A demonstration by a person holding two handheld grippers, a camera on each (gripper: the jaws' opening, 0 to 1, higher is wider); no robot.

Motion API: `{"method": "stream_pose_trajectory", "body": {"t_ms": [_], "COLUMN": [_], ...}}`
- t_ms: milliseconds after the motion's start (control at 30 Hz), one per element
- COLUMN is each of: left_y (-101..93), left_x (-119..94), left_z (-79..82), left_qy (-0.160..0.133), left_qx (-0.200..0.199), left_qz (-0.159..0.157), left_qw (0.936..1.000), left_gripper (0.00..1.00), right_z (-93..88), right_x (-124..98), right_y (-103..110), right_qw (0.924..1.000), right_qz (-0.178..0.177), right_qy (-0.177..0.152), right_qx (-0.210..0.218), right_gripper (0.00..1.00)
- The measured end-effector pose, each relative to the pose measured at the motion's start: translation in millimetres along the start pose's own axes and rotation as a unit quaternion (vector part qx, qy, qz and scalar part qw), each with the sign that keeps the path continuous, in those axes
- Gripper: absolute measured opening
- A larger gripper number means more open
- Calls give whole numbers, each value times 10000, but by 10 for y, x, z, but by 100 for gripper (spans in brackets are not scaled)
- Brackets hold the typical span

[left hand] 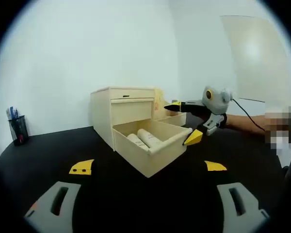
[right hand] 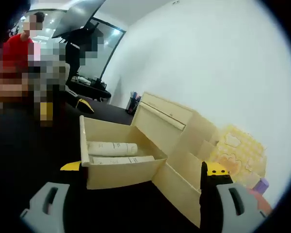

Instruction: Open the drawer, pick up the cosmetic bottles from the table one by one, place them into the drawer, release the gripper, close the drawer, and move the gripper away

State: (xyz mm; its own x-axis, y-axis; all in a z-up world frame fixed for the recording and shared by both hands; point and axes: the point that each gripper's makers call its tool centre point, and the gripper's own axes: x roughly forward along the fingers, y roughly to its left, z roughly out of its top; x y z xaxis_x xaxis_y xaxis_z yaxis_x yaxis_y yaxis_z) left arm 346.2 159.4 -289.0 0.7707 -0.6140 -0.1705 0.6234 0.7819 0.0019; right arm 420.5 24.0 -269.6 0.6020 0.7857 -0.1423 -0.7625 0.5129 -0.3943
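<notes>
We are looking at the small wooden drawer cabinet [left hand: 123, 114] with its lower drawer [left hand: 150, 145] pulled well out over the black table [left hand: 48, 150], and two white cosmetic tubes [left hand: 143, 139] are lying side by side inside it. In the left gripper view we are holding the left gripper [left hand: 148, 167] back from the cabinet, its jaws spread wide with nothing between them, and the right gripper [left hand: 191, 124] is reaching in from the right, its yellow-tipped jaws parted and empty beside the drawer's far front corner. We judge that the placing is done and the release has been made, so the step in hand is closing the drawer: the next move is calling for a jaw tip or the gripper's flat to be set against the drawer front and pushed straight along the runners, without skewing it. In the right gripper view we are seeing the right gripper [right hand: 143, 174] from behind, one jaw lying beside the drawer wall and the other over by the cabinet side, apart and clamping nothing. This view is giving us the tubes [right hand: 114, 153] from closer, a yellow patterned box [right hand: 235, 150] behind the cabinet, and people in the background. The left gripper view is giving us instead a black pen cup [left hand: 18, 128] standing at the far left of the table.
</notes>
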Motion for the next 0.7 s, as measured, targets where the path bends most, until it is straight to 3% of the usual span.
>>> {"method": "stream_pose_trajectory", "body": {"t_ms": [700], "left_y": [-7], "left_x": [17], "left_z": [-58], "left_qy": [91], "left_qx": [4], "left_qz": [-4], "left_qw": [10000], "left_gripper": [82], "right_z": [-112], "right_x": [193], "right_y": [-369], "right_qw": [9983], "right_qz": [-523], "right_qy": [203], "right_qx": [128], "right_gripper": [90]}}
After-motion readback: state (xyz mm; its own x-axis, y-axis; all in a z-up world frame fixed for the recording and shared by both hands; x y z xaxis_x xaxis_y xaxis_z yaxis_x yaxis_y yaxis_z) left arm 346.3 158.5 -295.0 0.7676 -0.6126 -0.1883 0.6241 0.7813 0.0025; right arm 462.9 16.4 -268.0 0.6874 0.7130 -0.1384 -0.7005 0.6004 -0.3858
